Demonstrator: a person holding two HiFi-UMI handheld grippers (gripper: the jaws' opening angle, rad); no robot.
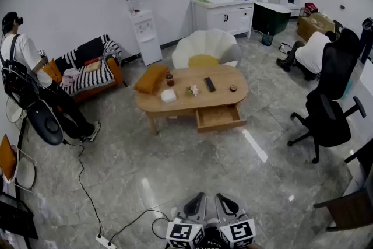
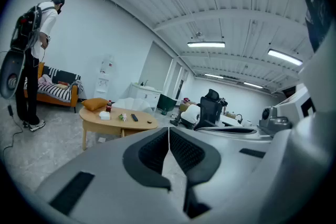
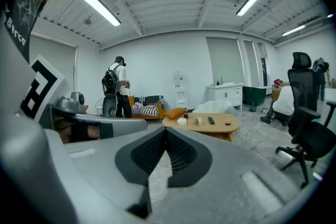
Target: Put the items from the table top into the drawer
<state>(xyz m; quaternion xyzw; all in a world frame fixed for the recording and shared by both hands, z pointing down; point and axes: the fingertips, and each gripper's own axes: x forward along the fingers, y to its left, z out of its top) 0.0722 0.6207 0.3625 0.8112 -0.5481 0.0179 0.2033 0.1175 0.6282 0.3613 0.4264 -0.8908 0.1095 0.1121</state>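
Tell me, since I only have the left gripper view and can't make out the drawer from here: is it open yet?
Observer: Yes. The head view shows the drawer pulled out of the wooden table on the side facing you, and it looks empty.
Operator: What's my other gripper doing?
Observer: The right gripper has its jaws shut with nothing between them.
Operator: Anything on the floor near me?
Observer: A black cable runs across the floor to a power strip, which lies just to the left of the left gripper.
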